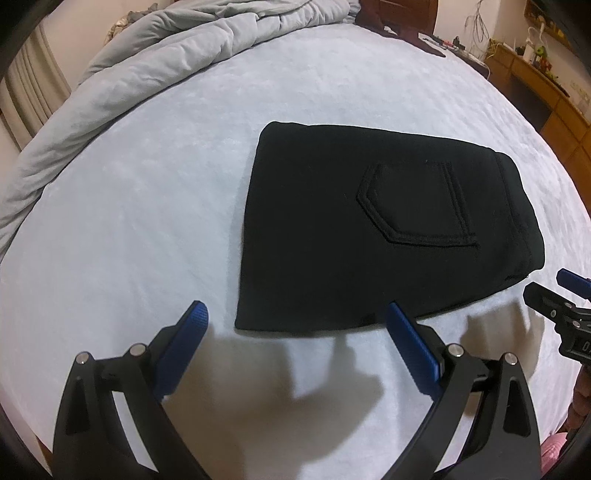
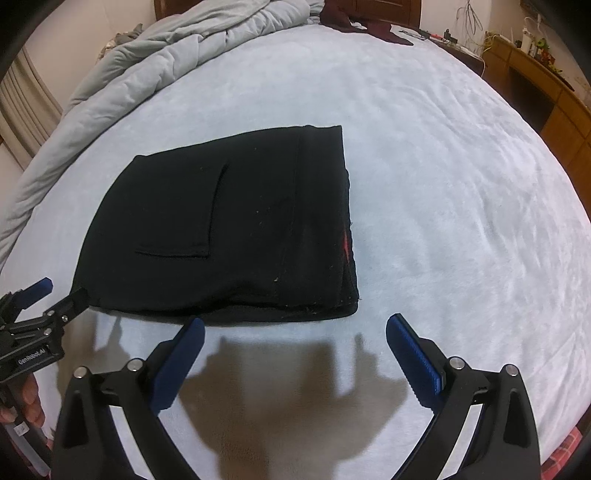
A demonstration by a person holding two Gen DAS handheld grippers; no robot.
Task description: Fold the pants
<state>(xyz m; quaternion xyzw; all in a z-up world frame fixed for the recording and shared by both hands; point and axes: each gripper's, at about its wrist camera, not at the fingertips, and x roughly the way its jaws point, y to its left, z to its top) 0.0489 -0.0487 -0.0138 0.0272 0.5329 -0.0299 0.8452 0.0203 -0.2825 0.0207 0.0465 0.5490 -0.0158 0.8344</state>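
Black pants point(image 1: 369, 229) lie folded into a compact rectangle on the pale blue bed sheet point(image 1: 147, 221), with a back pocket point(image 1: 417, 203) facing up. My left gripper point(image 1: 295, 314) hovers open at the near edge of the pants, holding nothing. My right gripper point(image 1: 550, 286) shows at the right border, just off the waistband corner. In the right wrist view the pants point(image 2: 221, 229) lie ahead and to the left, with their stacked layers showing along the near edge. My right gripper point(image 2: 295, 323) stands open just short of that edge. My left gripper point(image 2: 62, 290) is beside the pants' near left corner.
A rumpled grey duvet point(image 1: 155, 70) is heaped along the far left of the bed. A dark garment point(image 2: 369, 22) lies at the head of the bed. A wooden desk point(image 2: 535, 85) with clutter stands to the right. A hand point(image 2: 26, 402) holds the left gripper's handle.
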